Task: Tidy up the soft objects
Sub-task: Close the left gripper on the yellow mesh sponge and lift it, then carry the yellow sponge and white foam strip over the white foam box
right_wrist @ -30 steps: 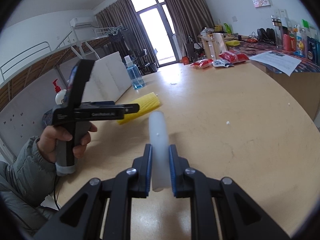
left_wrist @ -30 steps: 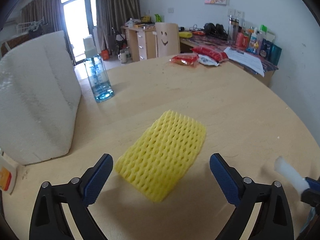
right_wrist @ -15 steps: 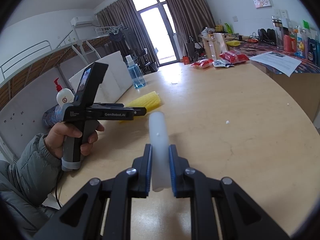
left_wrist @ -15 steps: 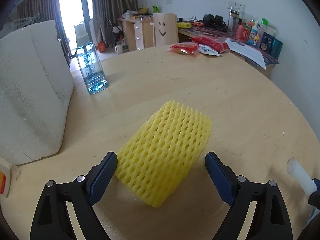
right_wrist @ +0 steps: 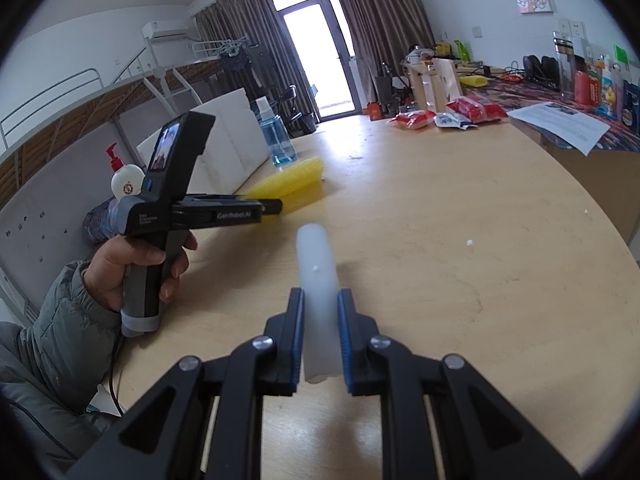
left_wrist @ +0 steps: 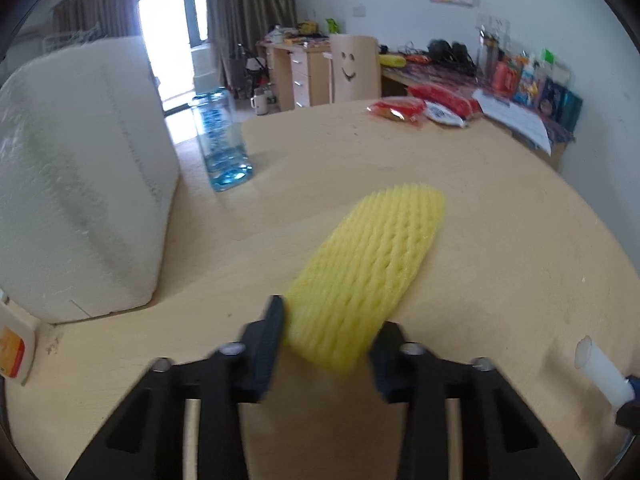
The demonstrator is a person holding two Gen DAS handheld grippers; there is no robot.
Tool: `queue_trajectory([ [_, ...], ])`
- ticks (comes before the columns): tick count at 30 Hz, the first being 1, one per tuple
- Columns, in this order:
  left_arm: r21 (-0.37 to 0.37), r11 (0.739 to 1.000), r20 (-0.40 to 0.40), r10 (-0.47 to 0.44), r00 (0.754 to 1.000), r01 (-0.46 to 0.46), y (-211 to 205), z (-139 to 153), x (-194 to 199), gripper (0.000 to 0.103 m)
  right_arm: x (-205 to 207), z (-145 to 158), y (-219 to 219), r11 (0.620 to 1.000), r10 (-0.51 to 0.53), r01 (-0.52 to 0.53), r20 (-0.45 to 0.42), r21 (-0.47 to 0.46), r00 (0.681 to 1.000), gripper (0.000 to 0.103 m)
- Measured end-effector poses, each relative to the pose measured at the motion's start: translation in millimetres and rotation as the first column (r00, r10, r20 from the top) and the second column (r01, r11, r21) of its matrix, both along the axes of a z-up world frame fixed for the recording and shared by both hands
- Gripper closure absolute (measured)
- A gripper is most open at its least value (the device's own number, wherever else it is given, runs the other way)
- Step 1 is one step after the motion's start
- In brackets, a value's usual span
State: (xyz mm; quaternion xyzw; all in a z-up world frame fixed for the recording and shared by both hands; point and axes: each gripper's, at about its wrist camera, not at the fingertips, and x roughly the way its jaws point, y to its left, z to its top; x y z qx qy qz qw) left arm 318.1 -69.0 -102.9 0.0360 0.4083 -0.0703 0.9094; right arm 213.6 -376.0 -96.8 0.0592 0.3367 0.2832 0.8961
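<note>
Left claw (left_wrist: 326,346) is seen narrowed around the near end of the yellow foam net (left_wrist: 366,280); both fingers appear to touch it, so a pinch is judged made or nearly made, motion blur noted. The net lies on the desk (left_wrist: 500,240), its long axis running from the claw toward 1 o'clock in the left wrist view, far end free and pointing toward the red snack packs (left_wrist: 396,108). The left claw is clearly the nearer one; in the right wrist view the net (right_wrist: 288,182) is seen at 11 o'clock, well apart from the right claw (right_wrist: 320,344).

Right claw is clamped on a white foam tube (right_wrist: 318,280), the tube sticking forward along 12 o'clock above the desk; the tube tip is also seen at 4 o'clock in the left view (left_wrist: 600,368).

White foam block (left_wrist: 80,184) stands at 9 o'clock, blue water bottle (left_wrist: 222,140) at 11 o'clock beside it.

Next move is judged a lift of the net by its near end; sagging of the free end is likely.
</note>
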Motion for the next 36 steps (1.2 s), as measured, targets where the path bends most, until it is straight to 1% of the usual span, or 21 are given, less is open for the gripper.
queue_trajectory([
  [2,-0.043,0.999,-0.002,0.005,1.0,-0.005,8,1,1,0.083,1,1,2,1.0,0.002,-0.002,0.002,-0.003,1.0,0.084],
  [5,-0.068,0.998,0.003,0.0,1.0,0.0,12,2,1,0.089,1,3,5,1.0,0.004,-0.004,0.005,0.0,1.0,0.084],
  [7,-0.078,0.997,0.009,-0.02,1.0,0.021,10,3,-1,0.091,1,3,5,1.0,0.003,-0.003,0.005,0.005,1.0,0.084],
  [11,-0.101,0.993,0.035,-0.056,0.998,0.059,5,7,-6,0.092,3,1,3,1.0,-0.008,0.008,-0.006,0.015,1.0,0.084],
  [14,-0.124,0.99,0.057,-0.067,0.996,0.074,5,12,-10,0.092,5,2,0,1.0,-0.018,0.019,-0.01,0.021,1.0,0.084],
  [17,-0.127,0.989,0.082,-0.072,0.994,0.082,5,17,-16,0.093,4,4,0,0.999,-0.024,0.024,-0.006,0.022,1.0,0.084],
  [19,-0.122,0.989,0.092,-0.071,0.993,0.082,4,19,-18,0.092,2,5,1,0.999,-0.028,0.028,-0.003,0.021,1.0,0.084],
  [23,-0.147,0.985,0.091,-0.078,0.993,0.091,3,22,-24,0.092,-1,8,0,0.999,-0.036,0.036,0.014,0.028,0.999,0.084],
  [25,-0.143,0.985,0.098,-0.083,0.992,0.097,2,25,-27,0.093,-4,11,-1,0.998,-0.044,0.043,0.029,0.036,0.999,0.084],
  [29,-0.14,0.983,0.145,-0.096,0.985,0.117,-1,40,-43,0.092,-9,18,-3,0.997,-0.058,0.055,0.051,0.049,0.997,0.084],
  [34,-0.111,0.984,0.196,-0.118,0.973,0.141,-2,56,-65,0.092,-14,27,-1,0.997,-0.067,0.064,0.079,0.049,0.995,0.084],
  [36,-0.123,0.982,0.212,-0.116,0.97,0.144,2,63,-73,0.092,-17,31,1,0.997,-0.067,0.062,0.089,0.052,0.994,0.084],
])
